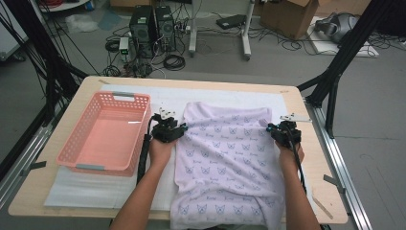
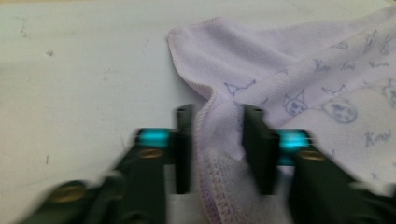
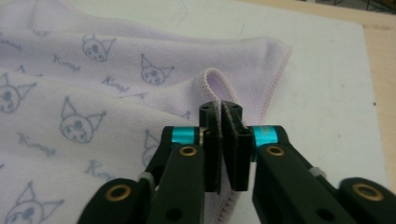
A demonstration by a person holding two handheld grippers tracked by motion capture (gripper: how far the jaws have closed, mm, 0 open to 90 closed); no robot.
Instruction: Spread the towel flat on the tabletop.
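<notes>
Towel (image 1: 225, 158) lies lengthwise toward the person, near end overhanging

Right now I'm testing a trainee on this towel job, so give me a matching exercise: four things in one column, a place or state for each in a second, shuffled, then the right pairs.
Things:
1. basket
2. towel
3. left gripper
4. right gripper

Places or states:
A. jaws pinched on a hem
B. spread on the table's middle
C. at the table's left side
D. jaws apart, hem between them

Pairs: 1-C, 2-B, 3-D, 4-A
</notes>
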